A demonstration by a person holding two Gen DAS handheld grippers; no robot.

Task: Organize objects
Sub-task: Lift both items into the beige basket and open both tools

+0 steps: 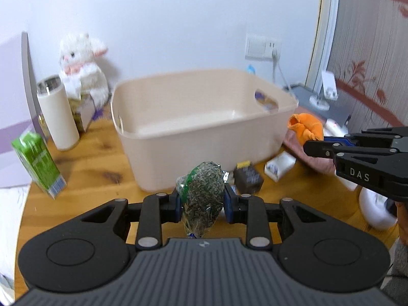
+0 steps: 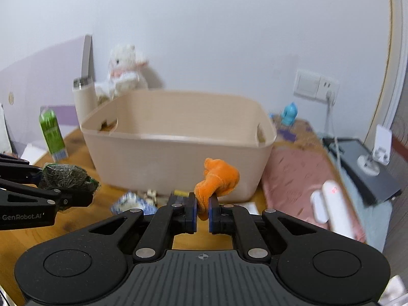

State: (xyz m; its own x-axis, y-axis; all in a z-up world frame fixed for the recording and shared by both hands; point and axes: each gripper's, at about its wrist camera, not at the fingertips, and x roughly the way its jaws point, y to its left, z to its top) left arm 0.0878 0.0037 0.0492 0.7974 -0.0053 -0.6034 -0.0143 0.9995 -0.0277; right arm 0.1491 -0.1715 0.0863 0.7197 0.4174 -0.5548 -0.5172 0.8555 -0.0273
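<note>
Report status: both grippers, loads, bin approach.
Left gripper shut on bag of dried herbs. Right gripper shut on orange plush toy. Beige bin just ahead, looks empty. Both loads outside it, short of near wall.

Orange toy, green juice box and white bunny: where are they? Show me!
orange toy (image 2: pixel 220 177), right wrist view, on its plush body above the pads.
green juice box (image 1: pixel 38 162), left wrist view, on its front face.
white bunny (image 1: pixel 81 63), left wrist view, on its chest, below the face.
</note>
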